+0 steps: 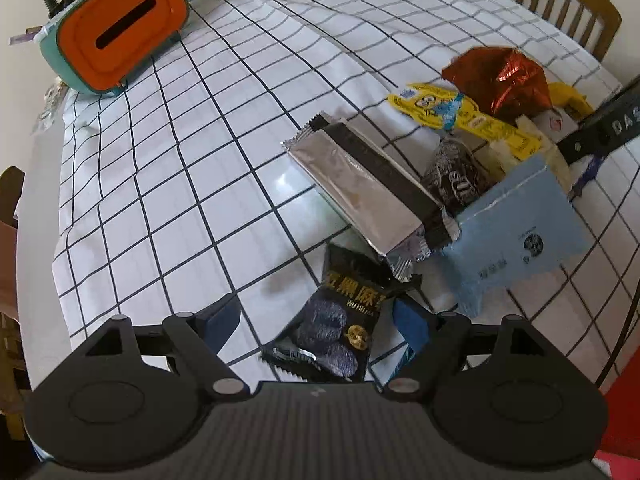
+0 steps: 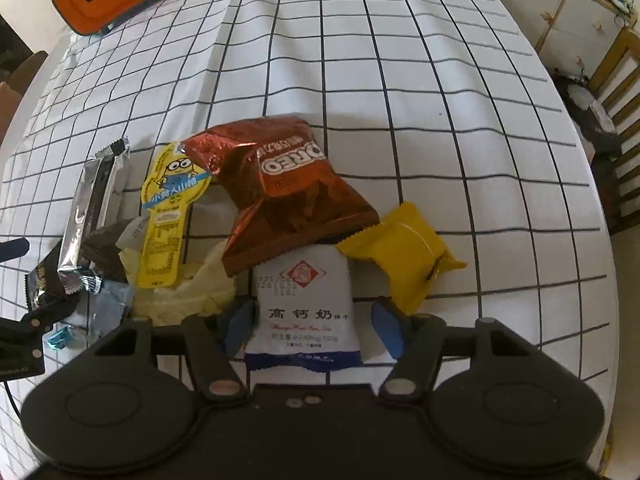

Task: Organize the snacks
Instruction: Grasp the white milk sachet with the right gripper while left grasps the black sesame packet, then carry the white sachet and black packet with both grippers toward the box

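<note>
The snacks lie in a loose heap on the bench (image 2: 400, 80), which is covered with a white grid-pattern cloth. An orange-topped box (image 1: 120, 28) with a slot stands well apart at the far end.

Left tool (image 1: 320, 320): fingers spread wide, pointing steeply down over a black pouch (image 1: 332, 328) with gold lettering. The pouch sits between the fingers; no pad presses on it. It looks small, light and puffy, with a glossy film that may slip. A grip across its filled middle should hold better than one on the crimped, serrated ends.

Right tool (image 2: 312, 328): fingers straddle a white sachet (image 2: 304, 304) with a blue lower edge. The left pad appears to sit at its edge, while the right one stands clear, so it does not look clamped. The sachet looks flat, light and soft. Its top edge lies under the red Oreo bag (image 2: 280, 188), so lifting it may drag that bag along.

Other items in the heap:
- Silver-and-black bar (image 1: 360, 188): long, the stiffest here; best taken across its narrow width.
- Yellow Minion pack (image 2: 168, 208): thin and flat, hard to get under.
- Yellow pillow pack (image 2: 404, 248): just beside the sachet, air-filled.
- Light blue packet (image 1: 516, 232): flat and limp, tucked under the bar's end.

The Oreo bag is crinkled and likely holds brittle biscuits; press lightly.
</note>
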Available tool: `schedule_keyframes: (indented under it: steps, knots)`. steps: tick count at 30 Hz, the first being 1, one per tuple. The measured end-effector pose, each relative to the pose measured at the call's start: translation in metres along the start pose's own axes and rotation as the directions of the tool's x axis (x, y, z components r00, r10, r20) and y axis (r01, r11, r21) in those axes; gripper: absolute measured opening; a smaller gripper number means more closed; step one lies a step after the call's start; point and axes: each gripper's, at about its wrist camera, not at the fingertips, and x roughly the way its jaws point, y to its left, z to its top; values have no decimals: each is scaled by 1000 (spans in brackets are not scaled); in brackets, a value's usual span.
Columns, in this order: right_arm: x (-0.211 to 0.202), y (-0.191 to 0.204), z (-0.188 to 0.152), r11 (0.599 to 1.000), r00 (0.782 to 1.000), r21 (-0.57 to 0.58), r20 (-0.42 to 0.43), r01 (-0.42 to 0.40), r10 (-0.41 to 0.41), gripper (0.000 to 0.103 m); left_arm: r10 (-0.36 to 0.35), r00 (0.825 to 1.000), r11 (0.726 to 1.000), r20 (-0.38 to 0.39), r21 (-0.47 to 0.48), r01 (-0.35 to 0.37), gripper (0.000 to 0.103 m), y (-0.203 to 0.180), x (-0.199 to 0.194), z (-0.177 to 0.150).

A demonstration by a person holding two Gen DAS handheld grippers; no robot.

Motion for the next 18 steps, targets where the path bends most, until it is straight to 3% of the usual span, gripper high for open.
schedule_keyframes:
  steps: [4, 8, 10, 18]
  knots:
    - [1, 5, 0, 999, 999, -24, 8, 36, -35, 58, -15, 1000, 999, 10, -36, 15, 76, 1, 0, 1]
    - [0, 8, -2, 997, 998, -50, 23, 53, -52, 49, -62, 998, 994, 13, -85, 63, 49, 2, -4, -1]
    - [-1, 8, -3, 997, 998, -50, 28, 59, -57, 46, -53, 999, 993, 15, -104, 54, 35, 2, -5, -2]
    - [-11, -1, -10, 1000, 999, -2, 40, 10, -10, 44, -36, 999, 976, 4, -213, 36, 32, 12, -11, -7]
